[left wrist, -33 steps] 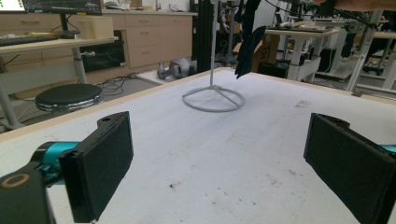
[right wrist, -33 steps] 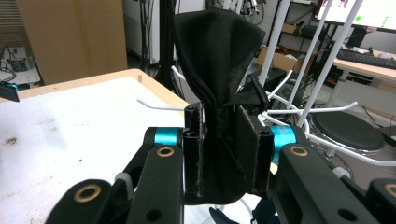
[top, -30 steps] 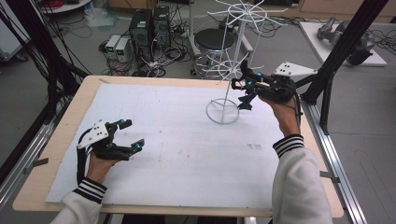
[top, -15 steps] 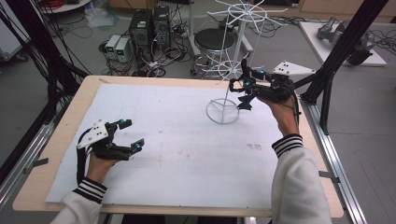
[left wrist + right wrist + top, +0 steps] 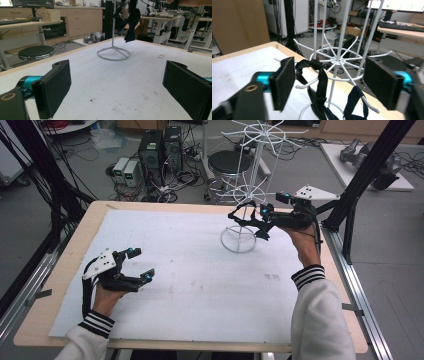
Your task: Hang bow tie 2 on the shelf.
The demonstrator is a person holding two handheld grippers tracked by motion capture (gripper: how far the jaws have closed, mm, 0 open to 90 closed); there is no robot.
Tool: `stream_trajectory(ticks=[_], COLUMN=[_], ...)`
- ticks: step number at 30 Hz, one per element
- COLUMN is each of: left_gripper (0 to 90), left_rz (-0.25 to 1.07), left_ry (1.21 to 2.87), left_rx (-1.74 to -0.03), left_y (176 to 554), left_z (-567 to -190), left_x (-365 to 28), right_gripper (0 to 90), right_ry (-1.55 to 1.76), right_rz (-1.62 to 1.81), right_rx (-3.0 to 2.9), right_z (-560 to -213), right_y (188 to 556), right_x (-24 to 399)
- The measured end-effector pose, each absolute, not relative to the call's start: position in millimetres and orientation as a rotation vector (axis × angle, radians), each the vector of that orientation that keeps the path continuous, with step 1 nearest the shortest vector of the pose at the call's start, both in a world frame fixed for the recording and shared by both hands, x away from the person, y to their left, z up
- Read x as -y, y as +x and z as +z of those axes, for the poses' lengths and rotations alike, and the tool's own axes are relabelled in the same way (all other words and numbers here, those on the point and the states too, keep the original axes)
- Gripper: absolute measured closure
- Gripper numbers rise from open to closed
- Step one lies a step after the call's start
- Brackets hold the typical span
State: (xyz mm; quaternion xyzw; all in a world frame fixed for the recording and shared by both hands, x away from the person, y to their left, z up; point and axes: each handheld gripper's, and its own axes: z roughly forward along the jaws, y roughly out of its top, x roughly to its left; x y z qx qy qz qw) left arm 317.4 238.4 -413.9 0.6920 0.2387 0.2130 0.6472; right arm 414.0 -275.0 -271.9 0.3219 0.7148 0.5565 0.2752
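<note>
Since a second ago the right tongs (image 5: 329, 82) have just been opening, and their jaws now stand wide, clear of the black strap (image 5: 320, 82). It hangs from a hook of the white wire rack (image 5: 243, 207) on the bench (image 5: 65, 270). Left tongs (image 5: 137, 265) rest wide and empty, well apart.

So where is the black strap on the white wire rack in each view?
High view: black strap right of centre, beside the rack pole.
Left gripper view: strap top centre, hanging above the ring base.
Right gripper view: strap centre, draped over a hook.
Shared landmark: the rack.
</note>
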Motion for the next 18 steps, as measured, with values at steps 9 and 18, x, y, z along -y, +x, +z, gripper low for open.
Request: stream_trajectory(ticks=[9, 18], left_gripper=[8.7, 8.6], left_rz=[0.494, 0.529], left_ry=[1.571, 1.571], left_rx=[-0.535, -0.538], left_y=[316, 314], left_z=[-414, -415], left_x=[-239, -243], right_gripper=[11.0, 1.4], right_ry=[0.884, 0.895], right_rz=[1.51, 1.503], right_rx=[-1.875, -1.796], right_z=[-269, -290], right_y=[392, 351], right_x=[278, 288])
